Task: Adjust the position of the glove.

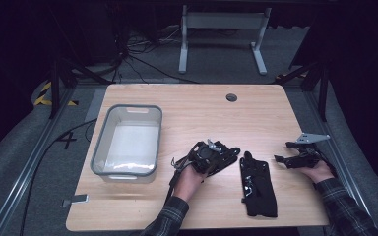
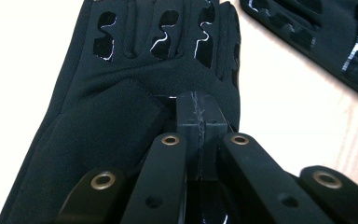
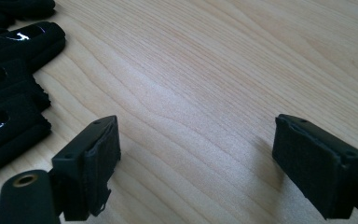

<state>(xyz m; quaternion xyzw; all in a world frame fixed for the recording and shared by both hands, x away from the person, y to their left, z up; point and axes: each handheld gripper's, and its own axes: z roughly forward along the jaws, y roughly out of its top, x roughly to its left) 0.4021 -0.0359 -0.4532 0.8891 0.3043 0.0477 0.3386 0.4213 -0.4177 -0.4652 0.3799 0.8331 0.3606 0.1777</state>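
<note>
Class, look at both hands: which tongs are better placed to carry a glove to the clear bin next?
Left. The left tongs are shut on a black glove and sit nearer the clear bin. The right tongs are open over bare table.

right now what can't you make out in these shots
- Glove in the left gripper view: its cuff end is cut off by the bottom edge and covered by the left gripper.
- Second glove: cut off by the top right corner there.
- Bin in the high view: glare washes out its floor.
- Left gripper in the high view: too dark to separate from the glove it holds.
</note>
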